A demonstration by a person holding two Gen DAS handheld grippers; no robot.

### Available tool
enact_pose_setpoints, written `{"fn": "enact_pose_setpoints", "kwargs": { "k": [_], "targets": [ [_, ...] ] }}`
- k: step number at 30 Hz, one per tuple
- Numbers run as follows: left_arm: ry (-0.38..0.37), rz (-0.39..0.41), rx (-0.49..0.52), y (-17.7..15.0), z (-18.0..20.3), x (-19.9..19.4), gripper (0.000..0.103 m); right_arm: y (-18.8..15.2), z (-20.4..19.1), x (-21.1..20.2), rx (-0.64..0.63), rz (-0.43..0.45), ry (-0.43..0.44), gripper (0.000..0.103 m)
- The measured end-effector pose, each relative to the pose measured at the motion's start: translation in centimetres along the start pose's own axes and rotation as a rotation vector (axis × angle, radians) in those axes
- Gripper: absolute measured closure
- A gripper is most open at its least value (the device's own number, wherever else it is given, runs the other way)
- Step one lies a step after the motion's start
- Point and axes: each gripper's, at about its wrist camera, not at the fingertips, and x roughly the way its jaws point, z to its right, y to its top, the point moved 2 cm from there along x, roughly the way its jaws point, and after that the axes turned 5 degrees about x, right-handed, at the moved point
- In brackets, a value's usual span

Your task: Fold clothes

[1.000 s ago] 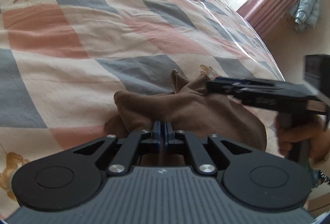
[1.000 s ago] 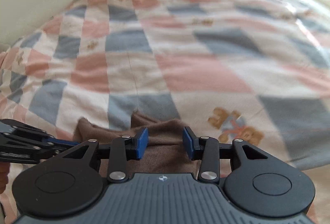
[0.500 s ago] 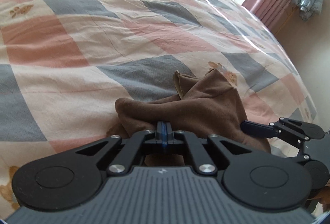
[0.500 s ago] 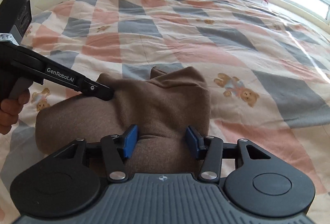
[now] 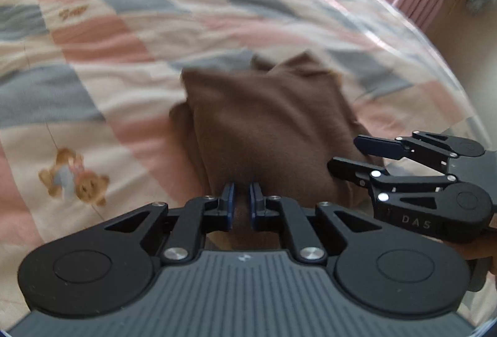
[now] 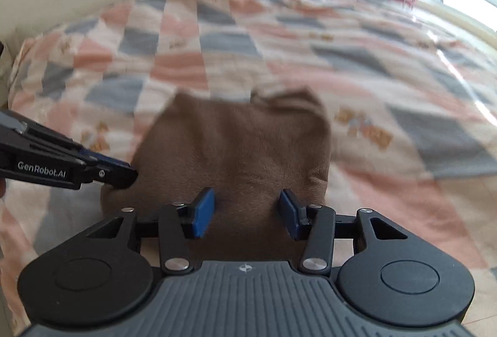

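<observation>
Release fully: left gripper (image 5: 241,204) barely parted, right gripper (image 6: 246,214) wide apart, above brown garment (image 6: 236,147); lift straight.

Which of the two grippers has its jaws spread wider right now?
The right gripper: its blue pads stand far apart over the brown garment. The left gripper shows only a narrow gap.
</observation>
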Motion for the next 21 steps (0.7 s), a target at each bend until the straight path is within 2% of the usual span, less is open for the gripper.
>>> {"fn": "enact_pose_setpoints", "kwargs": {
  "k": [4, 8, 14, 21],
  "targets": [
    [0.091, -0.019, -0.022, 1.0, 0.7, -1.6, 0.093, 1.2, 1.0, -1.9, 0.07, 0.021, 0.027, 0.056],
    [0.195, -0.076, -0.038, 1.4, 2.0, -4.3, 0.092, 1.3, 2.1, -5.3, 0.181, 0.028, 0.064, 0.055],
    [0.27, -0.128, -0.09, 0.5, 3.5, -7.4, 0.08, 0.3, 3.5, -8.4, 0.291, -0.006, 0.112, 0.051],
    [0.295, -0.174, -0.101, -0.7, 4.3, -7.7, 0.074, -1.2, 4.0, -9.3, 0.326, -0.044, 0.123, 0.048]
  ]
}}
